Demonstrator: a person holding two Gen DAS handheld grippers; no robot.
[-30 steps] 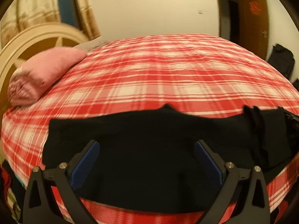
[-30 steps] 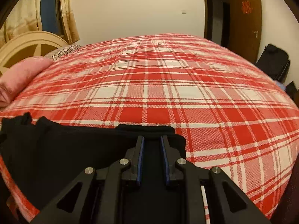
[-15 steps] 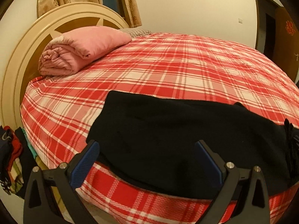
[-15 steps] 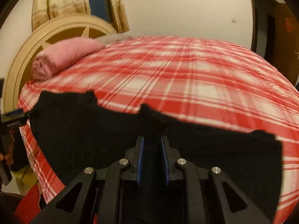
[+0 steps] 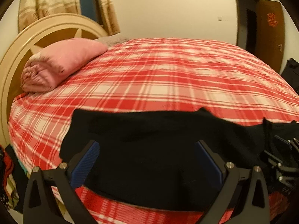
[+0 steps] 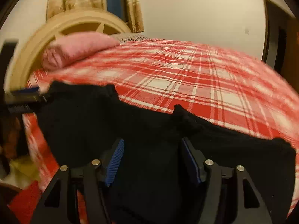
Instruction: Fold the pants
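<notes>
While the black pants are spread flat along the near edge of the bed, with their fabric running across both wrist views, the left hand-held gripper is held over them with its blue-padded fingers spread wide and nothing pinched between them. The right hand-held gripper is likewise seen parted, its blue pads set apart above the dark cloth; whether the pads touch the fabric cannot be told. In the left wrist view, part of the right hand-held gripper is visible at the right border, at the end of the pants. In the right wrist view, the left one is seen blurred at the left border, beside the far corner of the pants. A red and white plaid sheet covers the bed. A rolled pink blanket lies against the rounded cream headboard, well apart from the pants. Curtains hang behind the headboard, and a brown door is seen at the far right.
</notes>
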